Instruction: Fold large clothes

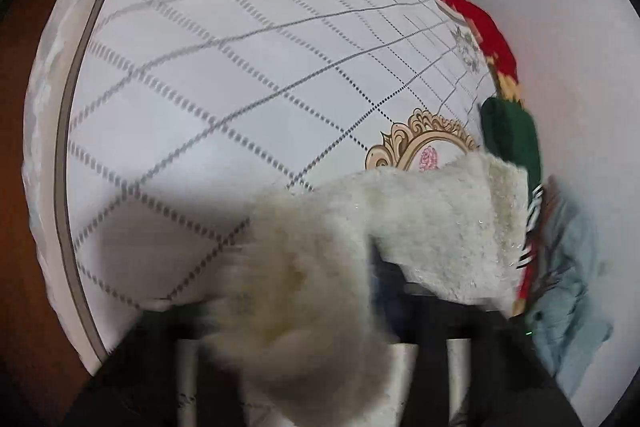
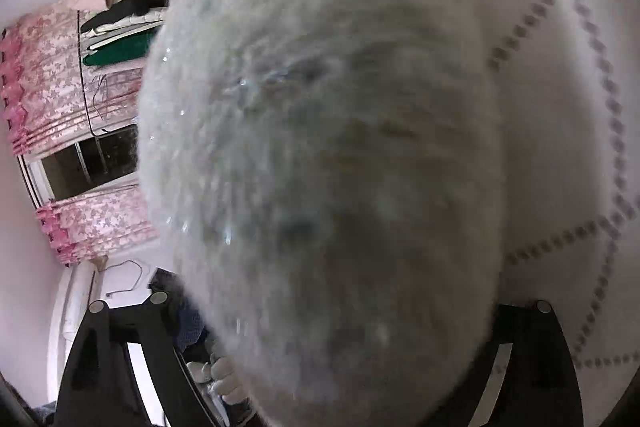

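A fluffy white garment [image 1: 400, 227], flecked with glitter, is draped over the near edge of the quilted bed surface [image 1: 240, 87]. It is bunched over the left gripper [image 1: 316, 339], whose opening cannot be told. The right gripper [image 2: 320, 327] is spread wide with the fleece between its fingers. The far bed stays bare.

Fluffy white garment [image 1: 420, 227] over quilted bed [image 1: 240, 67]
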Demonstrator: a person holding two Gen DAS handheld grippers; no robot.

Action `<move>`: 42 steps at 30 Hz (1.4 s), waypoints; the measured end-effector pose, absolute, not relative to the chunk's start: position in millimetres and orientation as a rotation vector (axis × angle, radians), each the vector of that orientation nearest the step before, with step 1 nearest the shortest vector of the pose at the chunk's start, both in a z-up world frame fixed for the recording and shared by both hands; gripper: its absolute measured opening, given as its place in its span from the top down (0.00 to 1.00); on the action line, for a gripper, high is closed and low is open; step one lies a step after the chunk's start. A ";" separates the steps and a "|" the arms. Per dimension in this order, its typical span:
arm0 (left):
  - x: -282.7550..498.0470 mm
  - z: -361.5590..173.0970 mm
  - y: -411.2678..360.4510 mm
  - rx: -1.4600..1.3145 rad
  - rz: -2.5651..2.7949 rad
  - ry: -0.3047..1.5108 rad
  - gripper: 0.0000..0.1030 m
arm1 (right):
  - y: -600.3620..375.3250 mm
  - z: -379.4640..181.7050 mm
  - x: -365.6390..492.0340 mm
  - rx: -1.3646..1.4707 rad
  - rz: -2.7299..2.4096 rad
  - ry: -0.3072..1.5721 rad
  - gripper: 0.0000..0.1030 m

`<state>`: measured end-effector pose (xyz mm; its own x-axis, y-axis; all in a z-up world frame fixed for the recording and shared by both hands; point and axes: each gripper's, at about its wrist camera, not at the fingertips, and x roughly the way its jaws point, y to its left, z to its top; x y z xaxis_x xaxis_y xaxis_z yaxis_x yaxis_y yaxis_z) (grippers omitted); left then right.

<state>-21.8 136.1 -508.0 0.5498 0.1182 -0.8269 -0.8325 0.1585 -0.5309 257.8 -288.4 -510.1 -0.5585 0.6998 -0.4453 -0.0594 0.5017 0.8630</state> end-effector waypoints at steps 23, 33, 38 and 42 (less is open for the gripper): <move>136.6 -342.7 227.5 -0.887 0.455 0.781 0.81 | -273.2 -322.9 354.5 0.835 1.042 1.580 0.44; 315.8 -302.0 294.2 -0.834 0.260 0.705 0.81 | -272.1 -242.8 553.8 0.900 0.969 1.358 0.44; 398.7 -333.5 311.8 -0.844 0.239 0.717 0.81 | -263.2 -259.7 667.8 0.874 0.959 1.354 0.44; 452.6 -376.8 317.3 -0.824 0.222 0.783 0.81 | -236.1 -302.8 724.6 0.870 0.957 1.390 0.44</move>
